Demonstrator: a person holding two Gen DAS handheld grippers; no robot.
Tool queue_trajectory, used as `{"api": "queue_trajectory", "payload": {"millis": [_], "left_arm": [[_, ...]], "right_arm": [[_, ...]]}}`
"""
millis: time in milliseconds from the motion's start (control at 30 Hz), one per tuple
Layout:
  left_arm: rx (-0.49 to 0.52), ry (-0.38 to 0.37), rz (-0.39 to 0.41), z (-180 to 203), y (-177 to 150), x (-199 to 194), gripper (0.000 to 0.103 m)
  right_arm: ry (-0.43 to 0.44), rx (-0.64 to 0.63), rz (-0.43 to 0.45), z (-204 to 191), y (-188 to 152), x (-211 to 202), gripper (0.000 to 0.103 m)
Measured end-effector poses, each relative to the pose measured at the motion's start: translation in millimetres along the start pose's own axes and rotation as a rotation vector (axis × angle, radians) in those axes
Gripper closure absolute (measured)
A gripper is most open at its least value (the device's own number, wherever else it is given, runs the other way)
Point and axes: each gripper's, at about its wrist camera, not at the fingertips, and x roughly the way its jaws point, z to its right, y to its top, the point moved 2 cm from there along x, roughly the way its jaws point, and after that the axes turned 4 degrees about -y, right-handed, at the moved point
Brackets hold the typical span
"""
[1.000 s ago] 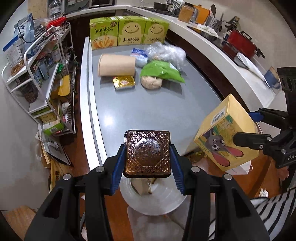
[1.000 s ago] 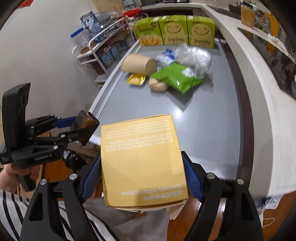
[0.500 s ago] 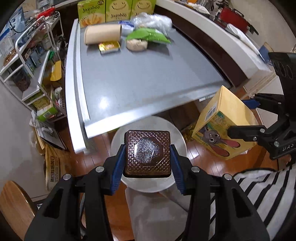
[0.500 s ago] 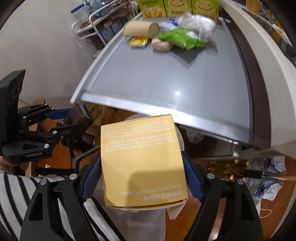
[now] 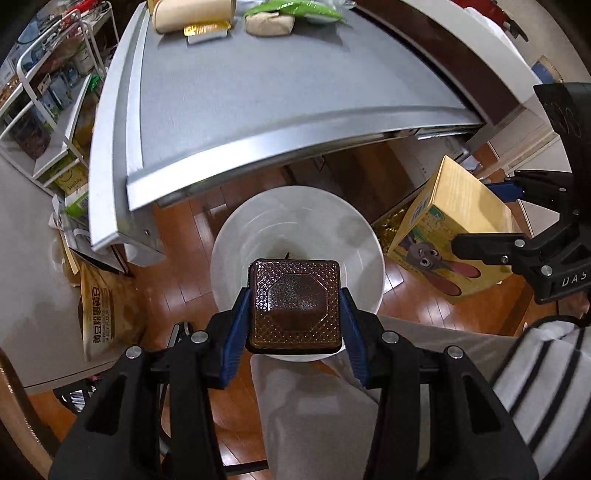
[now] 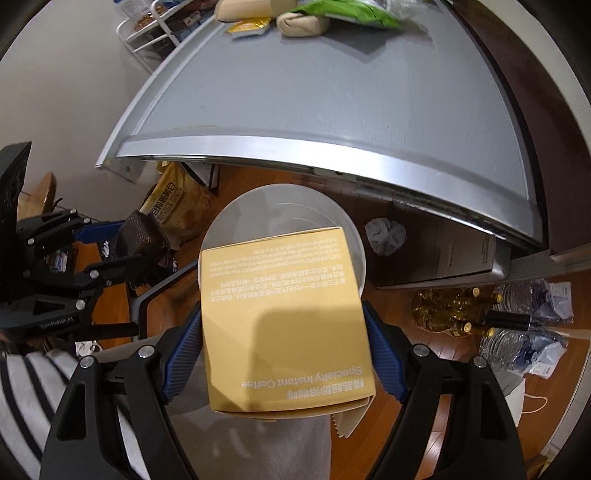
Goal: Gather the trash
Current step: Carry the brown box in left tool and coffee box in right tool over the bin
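My left gripper point(image 5: 294, 306) is shut on a small brown square box point(image 5: 294, 303) with an embossed octagon on top, and holds it over the near rim of a white round bin point(image 5: 236, 236) on the wooden floor. My right gripper point(image 6: 284, 343) is shut on a yellow instant-coffee carton point(image 6: 284, 325), held above the same bin point(image 6: 221, 229). In the left wrist view the carton point(image 5: 450, 229) hangs to the right of the bin, rabbit picture outward. In the right wrist view the left gripper point(image 6: 136, 245) with its brown box point(image 6: 138, 236) sits left of the bin.
The grey table point(image 5: 295, 85) juts over the bin, with a tan roll point(image 5: 192, 14), a gold packet point(image 5: 205, 30), a beige lump point(image 5: 269, 25) and a green bag point(image 5: 295, 9) at its far end. A wire shelf point(image 5: 48, 99) stands left. Bottles point(image 6: 454, 317) and crumpled paper point(image 6: 386, 234) lie on the floor.
Both grippers have sunk and tipped downward, from above the table's near edge to over the white bin. Each still grips its box.
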Motion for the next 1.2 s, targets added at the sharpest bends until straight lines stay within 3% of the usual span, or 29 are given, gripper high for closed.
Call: {"api": "queue_trajectory", "payload": {"millis": [1200], "left_arm": [[-0.014,0.049,-0.049,-4.6,11.5,28.4,0.055]], "right_arm": [[-0.045,0.005,-0.016,-11.2,21.1,24.2,0.025]]}}
